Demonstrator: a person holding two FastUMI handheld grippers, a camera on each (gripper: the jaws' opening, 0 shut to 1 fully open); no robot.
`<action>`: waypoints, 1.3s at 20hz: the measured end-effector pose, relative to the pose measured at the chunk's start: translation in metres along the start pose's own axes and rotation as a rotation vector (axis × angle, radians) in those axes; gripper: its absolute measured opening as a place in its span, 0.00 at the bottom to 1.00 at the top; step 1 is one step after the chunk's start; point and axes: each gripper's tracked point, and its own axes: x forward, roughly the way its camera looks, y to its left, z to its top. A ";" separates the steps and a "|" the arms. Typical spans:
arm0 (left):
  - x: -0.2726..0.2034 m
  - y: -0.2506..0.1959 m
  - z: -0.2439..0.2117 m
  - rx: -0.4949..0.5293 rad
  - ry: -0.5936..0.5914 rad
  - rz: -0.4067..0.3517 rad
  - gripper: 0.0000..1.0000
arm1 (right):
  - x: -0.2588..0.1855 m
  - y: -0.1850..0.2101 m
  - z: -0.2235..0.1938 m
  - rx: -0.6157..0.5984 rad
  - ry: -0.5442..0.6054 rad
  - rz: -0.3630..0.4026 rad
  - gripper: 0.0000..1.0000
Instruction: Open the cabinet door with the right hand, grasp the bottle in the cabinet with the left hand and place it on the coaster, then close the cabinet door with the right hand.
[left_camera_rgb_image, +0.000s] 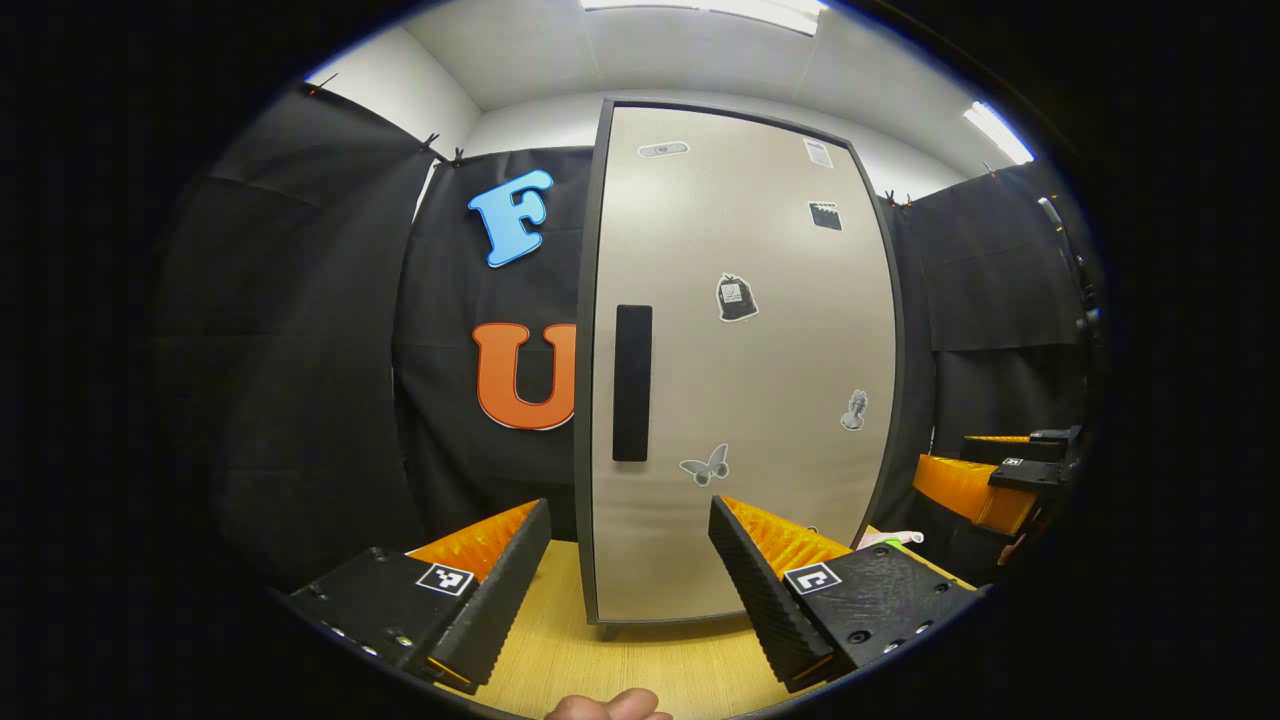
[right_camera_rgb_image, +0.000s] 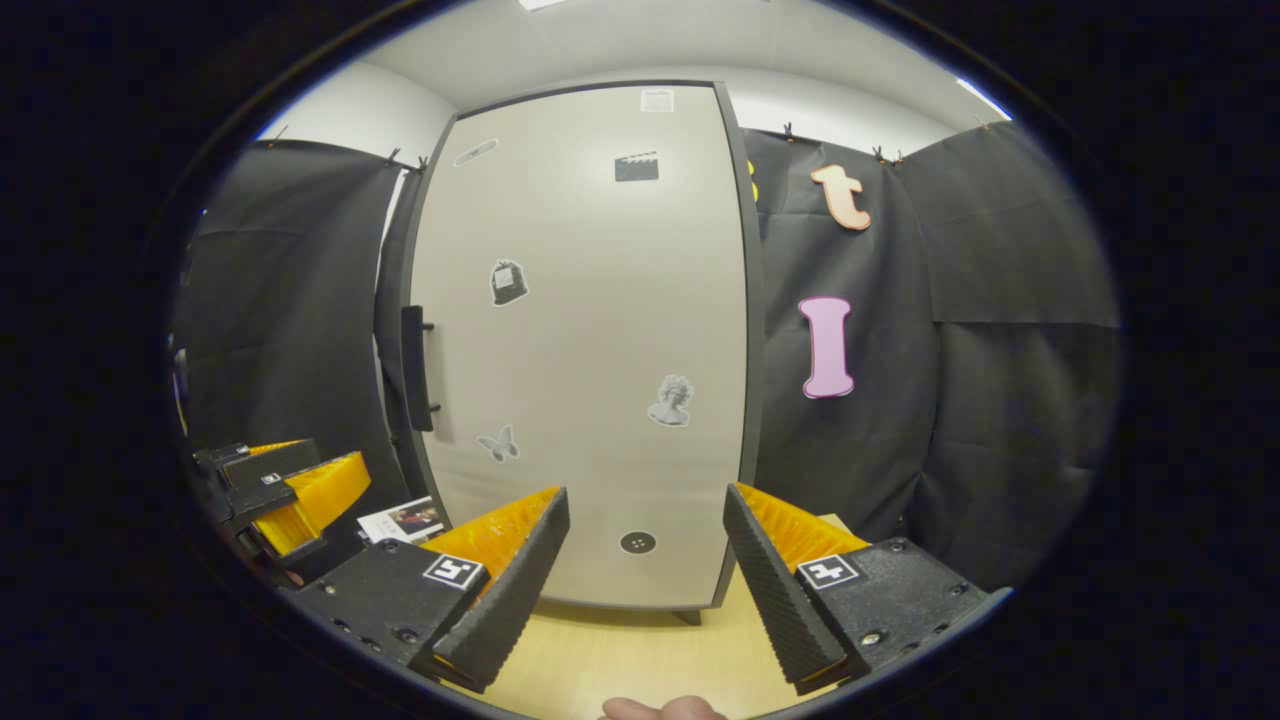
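Wooden desk (right_camera_rgb_image: 600, 650) under closed cabinet door (right_camera_rgb_image: 590, 330); right claw (right_camera_rgb_image: 645, 580) spread, empty, handle (right_camera_rgb_image: 415, 368) up-left for pulling; left claw (left_camera_rgb_image: 630, 585) spread, waiting.

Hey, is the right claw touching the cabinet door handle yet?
Apart. In the right gripper view, the right claw is open over the table, and the dark handle sits up on the door's left edge, well clear of both fingers.

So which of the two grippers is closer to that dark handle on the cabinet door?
Left, probably. The left gripper faces the handle almost head-on. The right gripper points at the door's middle, handle off to its left. Neither touches it.
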 end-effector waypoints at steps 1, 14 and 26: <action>-0.001 0.000 0.000 -0.001 0.000 -0.001 0.97 | 0.000 -0.001 0.000 0.005 0.002 -0.001 0.99; -0.016 0.000 0.004 0.018 -0.023 -0.029 0.96 | 0.011 0.017 0.004 -0.028 0.008 0.060 0.99; -0.095 0.051 -0.009 0.061 -0.011 0.041 0.97 | 0.052 0.120 0.013 -0.132 -0.004 0.227 1.00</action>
